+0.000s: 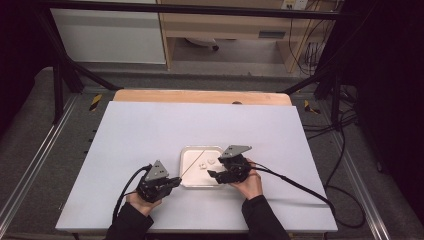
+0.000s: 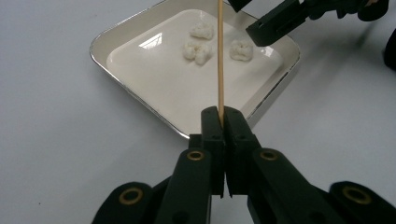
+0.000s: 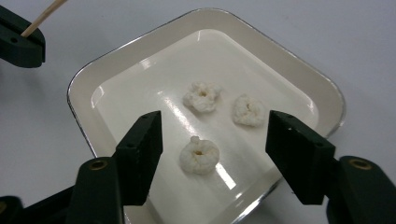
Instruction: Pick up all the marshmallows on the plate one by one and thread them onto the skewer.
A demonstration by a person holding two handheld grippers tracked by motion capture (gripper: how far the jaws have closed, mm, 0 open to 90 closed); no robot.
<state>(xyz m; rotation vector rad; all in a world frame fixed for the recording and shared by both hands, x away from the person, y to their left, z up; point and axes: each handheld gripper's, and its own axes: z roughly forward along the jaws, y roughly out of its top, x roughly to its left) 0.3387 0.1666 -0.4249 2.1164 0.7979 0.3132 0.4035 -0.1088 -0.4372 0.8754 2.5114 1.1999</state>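
Skewer (image 2: 220, 56) sits clenched between my left fingers (image 2: 223, 122), running straight up the left gripper view over the tray (image 2: 140, 100), whose near rim lies just beyond the tips. My left gripper (image 1: 174, 182) shows at lower centre of the high view, beside the tray's left edge. My right gripper (image 3: 214, 154) is spread wide and grasps nothing; its fingers (image 3: 140, 144) hang over the tray's near part, one dough ring (image 3: 200, 156) lying between them. Two more rings (image 3: 202, 97) lie further up the right gripper view. The tray rests on the white tabletop (image 1: 150, 130), centre of the high view.
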